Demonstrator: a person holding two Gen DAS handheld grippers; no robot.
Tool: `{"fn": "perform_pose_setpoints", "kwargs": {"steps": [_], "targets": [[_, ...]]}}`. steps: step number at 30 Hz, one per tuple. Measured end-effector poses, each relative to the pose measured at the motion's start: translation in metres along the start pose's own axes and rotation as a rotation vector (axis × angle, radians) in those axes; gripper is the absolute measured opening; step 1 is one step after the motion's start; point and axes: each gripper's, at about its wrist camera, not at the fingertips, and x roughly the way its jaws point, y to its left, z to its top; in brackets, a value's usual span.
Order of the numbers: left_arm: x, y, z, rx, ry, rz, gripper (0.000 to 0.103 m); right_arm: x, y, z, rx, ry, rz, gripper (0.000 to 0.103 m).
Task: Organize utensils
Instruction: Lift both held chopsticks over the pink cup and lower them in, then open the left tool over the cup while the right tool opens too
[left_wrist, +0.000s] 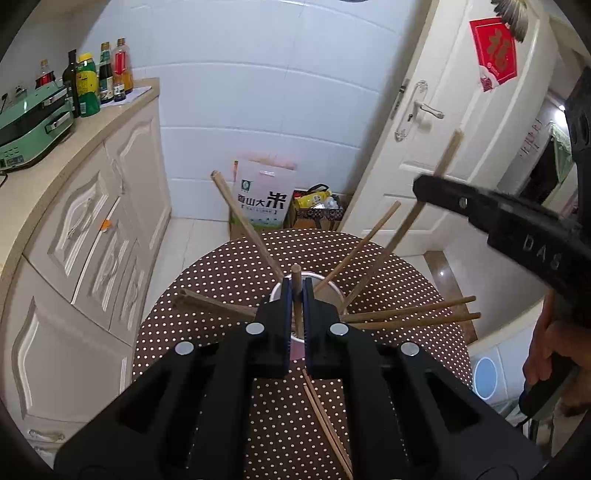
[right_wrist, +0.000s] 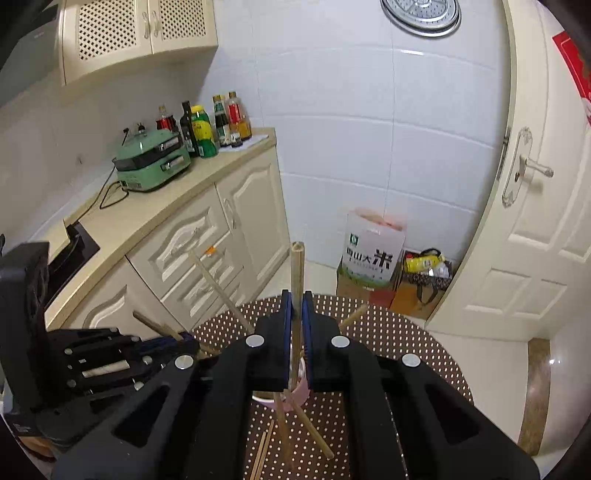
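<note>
Now, both at cup | left hand-held gripper (left_wrist: 295, 295) clenched on 1 chopstick (left_wrist: 296, 275), upright over cup (left_wrist: 328, 293) for dropping in | right hand-held gripper (right_wrist: 295, 306) grasping another chopstick (right_wrist: 297, 266), likewise | 2 loose chopsticks (left_wrist: 325, 417) on dotted counter (left_wrist: 221, 266), probably next.

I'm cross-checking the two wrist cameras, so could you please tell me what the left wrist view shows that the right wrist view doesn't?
Left wrist only: a hand gripping the right tool, and two chopsticks sticking out sideways from the cup.

Right wrist only: the upper cabinets, the stovetop, and a metal tray on the wall.

Both: the cup on the dotted tablecloth, each tool shut on a chopstick, the green appliance, bottles, the rice bag and the door.
</note>
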Motion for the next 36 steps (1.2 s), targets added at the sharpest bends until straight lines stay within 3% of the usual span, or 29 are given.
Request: {"fn": "perform_pose_setpoints", "kwargs": {"steps": [17, 36], "targets": [[0.001, 0.003, -0.001, -0.004, 0.021, 0.034, 0.007, 0.022, -0.002, -0.02, 0.038, 0.11, -0.015, 0.005], [-0.013, 0.001, -0.002, -0.009, 0.001, 0.06, 0.007, 0.008, 0.004, -0.025, 0.064, 0.096, -0.006, 0.007]]}}
